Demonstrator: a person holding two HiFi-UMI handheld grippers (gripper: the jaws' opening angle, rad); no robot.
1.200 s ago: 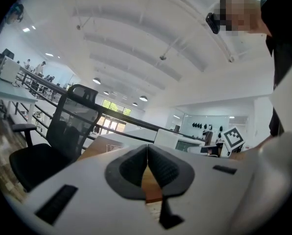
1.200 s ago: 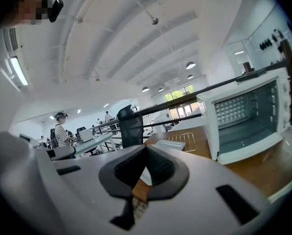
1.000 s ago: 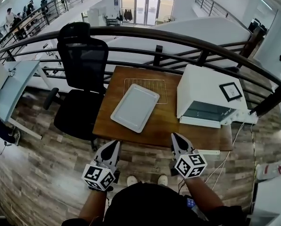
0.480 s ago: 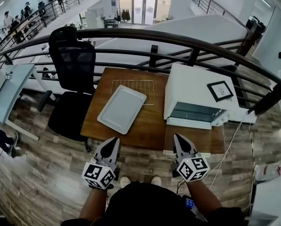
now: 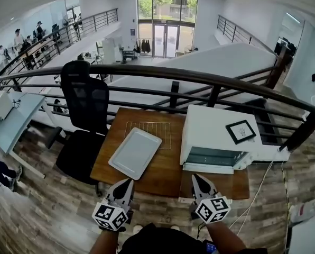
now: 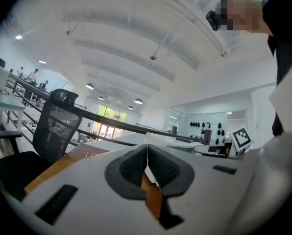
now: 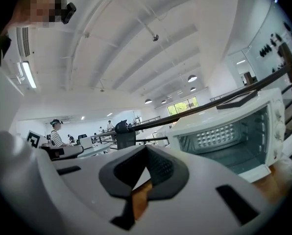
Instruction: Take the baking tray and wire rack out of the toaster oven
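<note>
A: where's the baking tray (image 5: 135,160)?
B: out of the toaster oven (image 5: 221,136), flat on the left half of the wooden surface (image 5: 168,169), turned diagonal to its edges. One long side runs close to the left edge

A: wire rack (image 5: 161,134)?
B: also out. Flat near the far edge, about mid-width. The tray's far corner lies over the rack's near-left part, so the two overlap

A: oven itself?
B: white box on the right half of the surface, front facing the near edge, just beside the rack's right side. Small framed square on its top. The right gripper view looks into the cavity (image 7: 234,141): perforated back wall lit up. Can't tell the door's exact position from here

A: left hand-held gripper (image 5: 127,183)?
B: jaws pressed together, nothing between them; its own view (image 6: 147,148) shows the pads meeting in one seam. It hangs off the near edge, over the plank floor (image 5: 41,205), in line with the tray, touching nothing

A: right hand-held gripper (image 5: 195,178)?
B: same, pads closed flat on each other (image 7: 146,150), empty. Off the near edge, in front of the oven, apart from it

A: surroundings?
B: black office chair (image 5: 86,105) at the surface's left-far corner, dark railing (image 5: 200,77) running behind the far edge
</note>
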